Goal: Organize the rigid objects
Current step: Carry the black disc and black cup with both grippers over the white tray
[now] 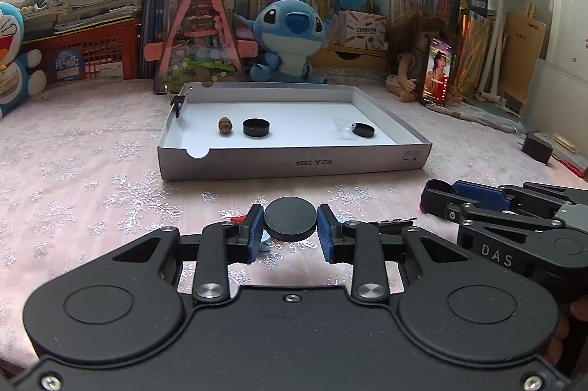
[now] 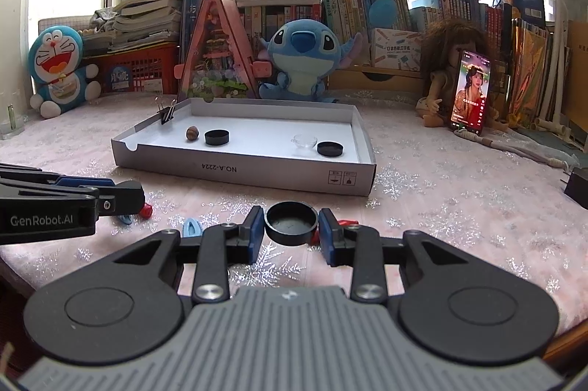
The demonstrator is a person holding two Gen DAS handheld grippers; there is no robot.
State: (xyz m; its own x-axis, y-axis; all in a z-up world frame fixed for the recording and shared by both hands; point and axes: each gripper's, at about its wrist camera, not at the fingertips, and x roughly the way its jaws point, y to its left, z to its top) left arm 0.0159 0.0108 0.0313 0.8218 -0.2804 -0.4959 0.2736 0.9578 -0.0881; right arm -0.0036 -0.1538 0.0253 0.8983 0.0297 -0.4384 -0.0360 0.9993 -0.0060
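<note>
A: Two grippers sit in front of the shallow white cardboard tray (image 2: 242, 176), each clamped on something round. The left gripper (image 1: 290, 225) has its blue pads pressed on the rim of a flat black round lid (image 1: 291, 219), closed face up. The right gripper (image 2: 291, 225) squeezes a small black round cup (image 2: 291, 222), hollow side up.

B: How much room is there around the tray?

A: The near wall of the tray faces both grippers, with a bare strip of pink snowflake tablecloth (image 1: 92, 170) between. To the left of the tray the cloth lies open. Behind the tray, plush toys and books crowd close to its far wall. A black binder clip (image 2: 167, 113) grips the tray's back left corner, and the near left corner has a half-round notch.

B: What is inside?

A: A brown nut-like ball (image 2: 192, 133) and a black round cup (image 2: 217, 137) toward the left, a clear glass dish (image 2: 305, 141) and a flat black lid (image 2: 329, 149) toward the right; whether those last two touch I cannot tell. The tray's middle floor is bare.

B: Any writing?

A: The tray's near wall reads "NO.A-2224" upside down. The left gripper, seen from the right wrist, carries "GenRobot.AI"; the right gripper, seen from the left wrist, shows "DAS".
</note>
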